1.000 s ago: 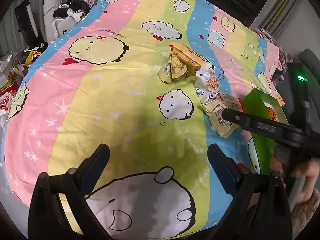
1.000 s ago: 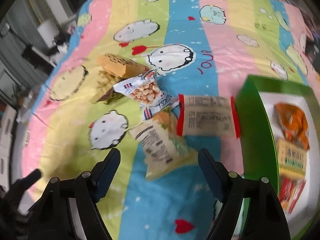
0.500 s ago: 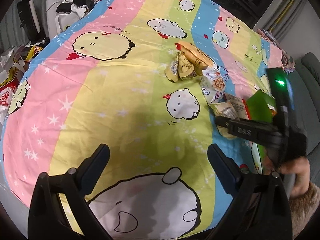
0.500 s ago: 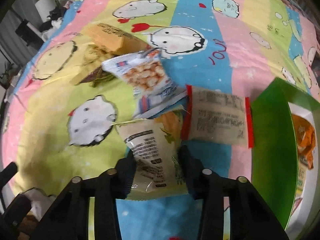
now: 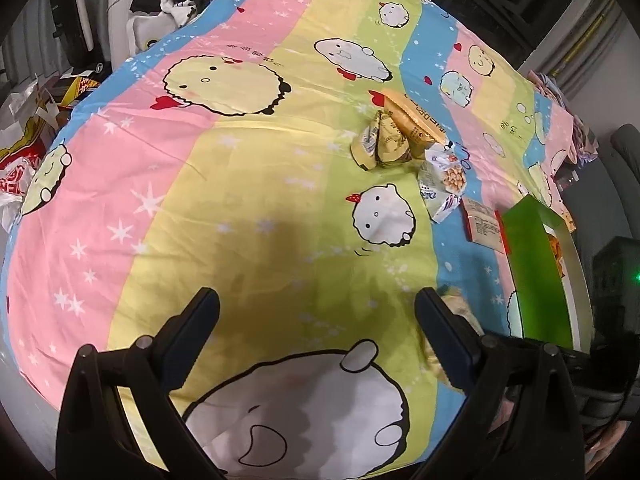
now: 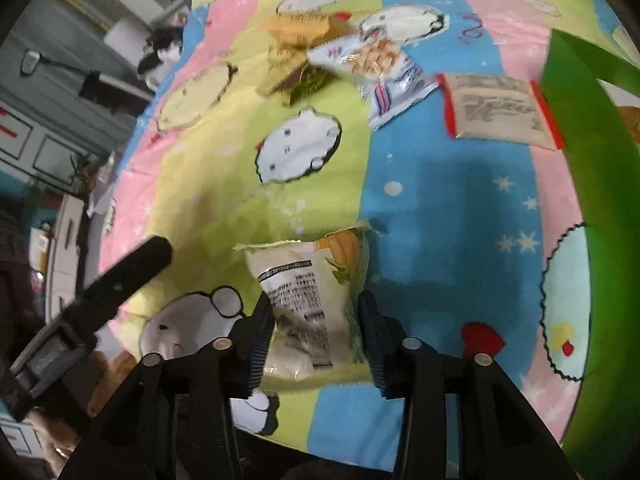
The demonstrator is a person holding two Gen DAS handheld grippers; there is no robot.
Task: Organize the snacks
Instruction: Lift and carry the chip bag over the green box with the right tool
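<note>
Right gripper (image 6: 316,332): jaws, having just eased wider, clamp the pale corn-print snack packet (image 6: 308,292), lifted off the cartoon bedsheet (image 6: 440,200); lower end hidden.
Left gripper (image 5: 316,320): jaws wide apart, holding nothing.
Green box (image 6: 588,184): cut off at right, contents barely visible.
Red-edged packet (image 6: 498,110): beside the box.
Far snack pile (image 6: 304,52): blurred.
</note>
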